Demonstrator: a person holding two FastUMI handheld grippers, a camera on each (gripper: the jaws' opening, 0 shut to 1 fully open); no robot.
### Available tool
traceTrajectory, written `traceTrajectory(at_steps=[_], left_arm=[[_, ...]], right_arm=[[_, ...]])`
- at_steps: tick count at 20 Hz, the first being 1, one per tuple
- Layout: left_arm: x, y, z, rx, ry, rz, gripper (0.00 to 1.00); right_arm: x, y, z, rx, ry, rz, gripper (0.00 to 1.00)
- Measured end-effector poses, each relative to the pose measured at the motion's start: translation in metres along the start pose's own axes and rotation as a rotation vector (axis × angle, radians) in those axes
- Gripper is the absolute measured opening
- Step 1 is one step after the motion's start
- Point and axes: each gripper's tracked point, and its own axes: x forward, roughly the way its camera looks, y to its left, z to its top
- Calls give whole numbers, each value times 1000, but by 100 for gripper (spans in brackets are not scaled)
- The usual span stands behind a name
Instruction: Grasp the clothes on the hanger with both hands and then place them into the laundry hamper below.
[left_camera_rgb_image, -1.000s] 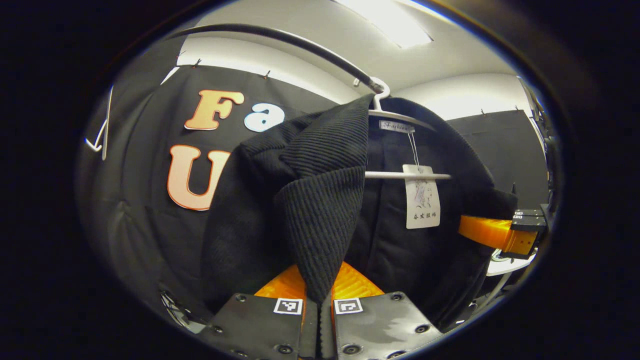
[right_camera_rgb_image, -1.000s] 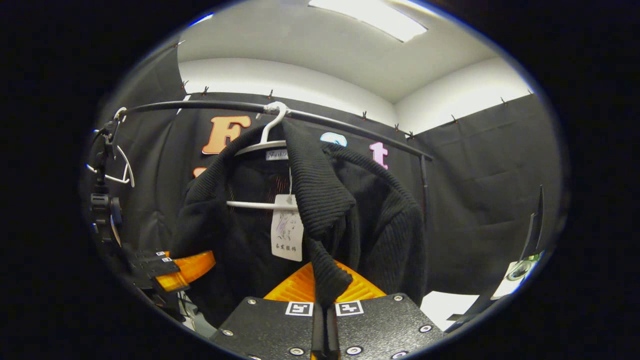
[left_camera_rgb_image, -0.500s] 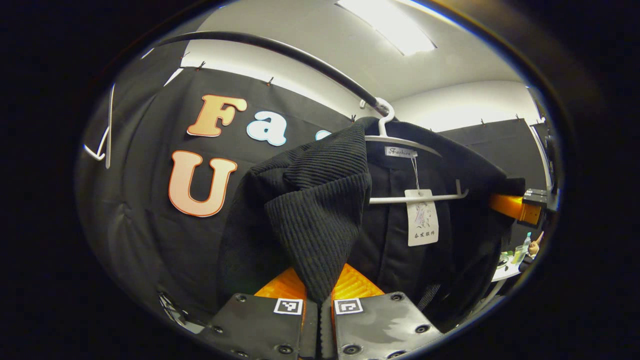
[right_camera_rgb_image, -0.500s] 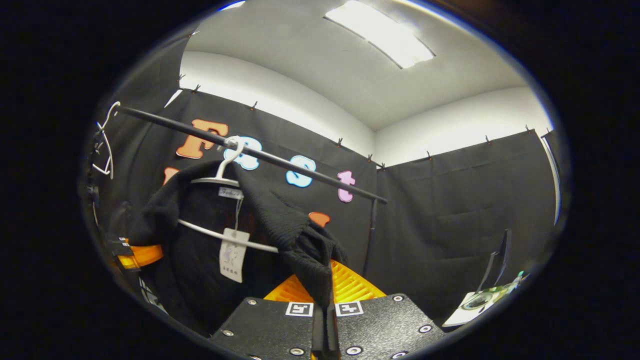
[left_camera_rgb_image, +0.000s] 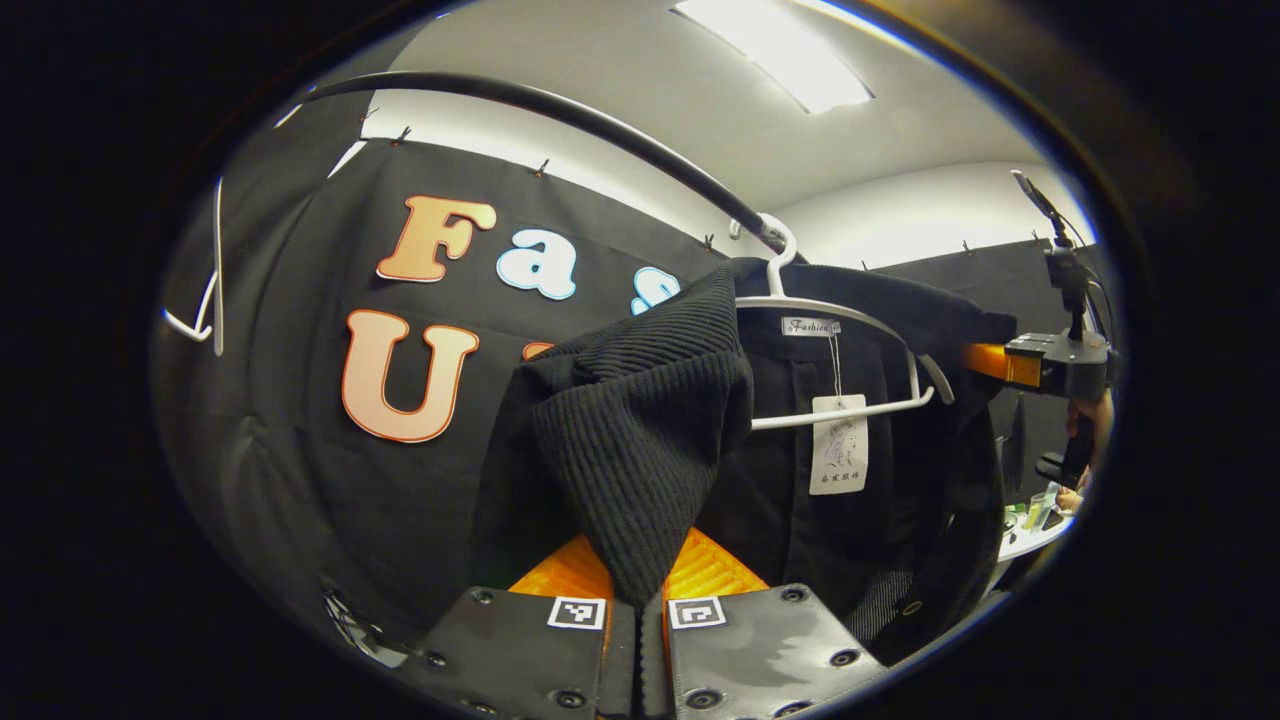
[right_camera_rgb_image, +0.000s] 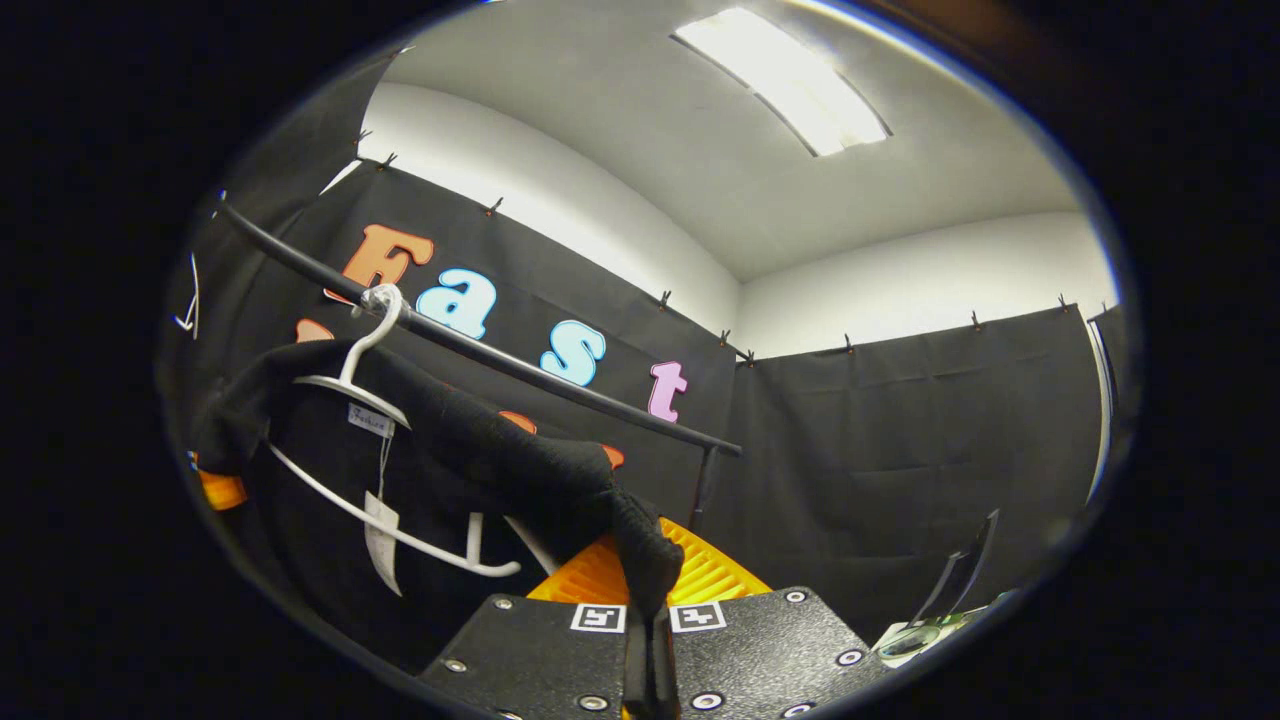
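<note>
A black ribbed knit garment hangs on a white hanger hooked over the black rail. A paper tag dangles inside it. My left gripper is shut on the garment's ribbed front edge. In the right gripper view, my right gripper is shut on the other side of the garment, stretched out off the tilted hanger, whose arm end is bare. The right gripper also appears far right in the left gripper view, and the left gripper at the left edge of the right gripper view.
A spare white hanger hangs at the rail's far left end. The rail's upright post stands by the booth corner. A white table with small items sits low at the right, beside the hand holding the right gripper.
The right gripper has swung out to the right with its side of the garment, drawing it off the hanger's arm and tilting the hanger. The left gripper keeps its grip, nearly still.
</note>
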Motion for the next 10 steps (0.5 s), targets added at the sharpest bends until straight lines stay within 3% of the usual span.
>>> traceTrajectory(at_steps=[9, 10], left_arm=[[3, -4, 13, 28, -11, -11, 10], [4, -3, 13, 26, -7, -10, 10]], right_arm=[[27, 18, -47, 46, 29, 144, 2], [26, 23, -53, 73, 40, 154, 7]])
